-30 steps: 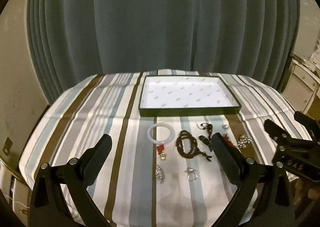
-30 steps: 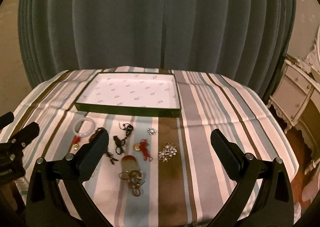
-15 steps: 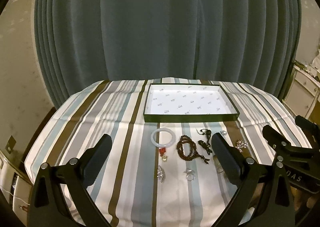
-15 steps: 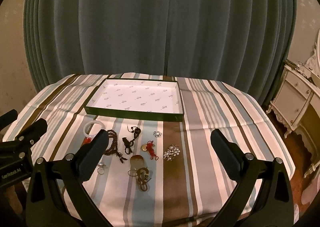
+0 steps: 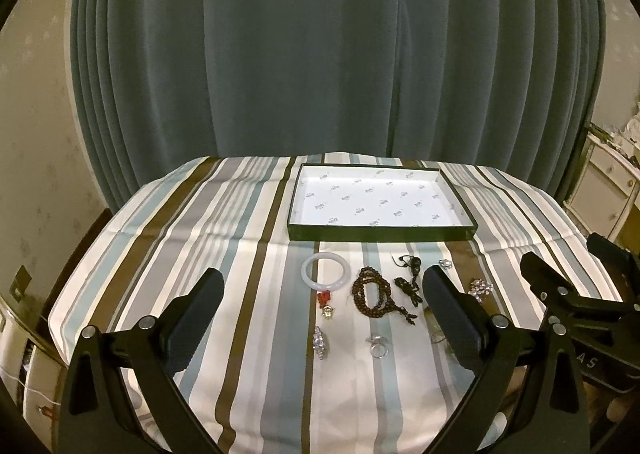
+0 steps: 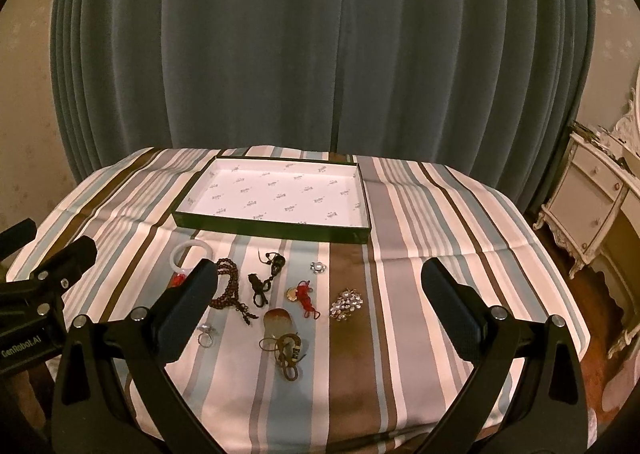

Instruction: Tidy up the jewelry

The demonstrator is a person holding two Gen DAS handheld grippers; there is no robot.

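Observation:
A shallow dark-green tray (image 5: pixel 380 233) with a white printed lining lies empty at the back of the striped table; it also shows in the right wrist view (image 6: pixel 272 229). In front of it lie loose pieces: a white bangle (image 5: pixel 326 272), brown bead strands (image 5: pixel 374 296), a black cord pendant (image 6: pixel 264 280), a red tassel charm (image 6: pixel 306 294), a rhinestone brooch (image 6: pixel 346 304), a silver ring (image 5: pixel 378 346) and a brown pendant on a cord (image 6: pixel 280 328). My left gripper (image 5: pixel 323 310) and my right gripper (image 6: pixel 320 304) are both open and empty, held above the near side of the table.
The table wears a striped cloth (image 6: pixel 440 238) that hangs over its edges. A grey-green curtain (image 5: pixel 320 54) fills the back. A white ornate cabinet (image 6: pixel 588 198) stands at the right. A small flower stud (image 6: pixel 318 266) and a sparkly clip (image 5: pixel 320 342) also lie on the cloth.
Both grippers have drawn back and up from the table, so the tray and jewelry look smaller and farther. Nothing on the table has moved.

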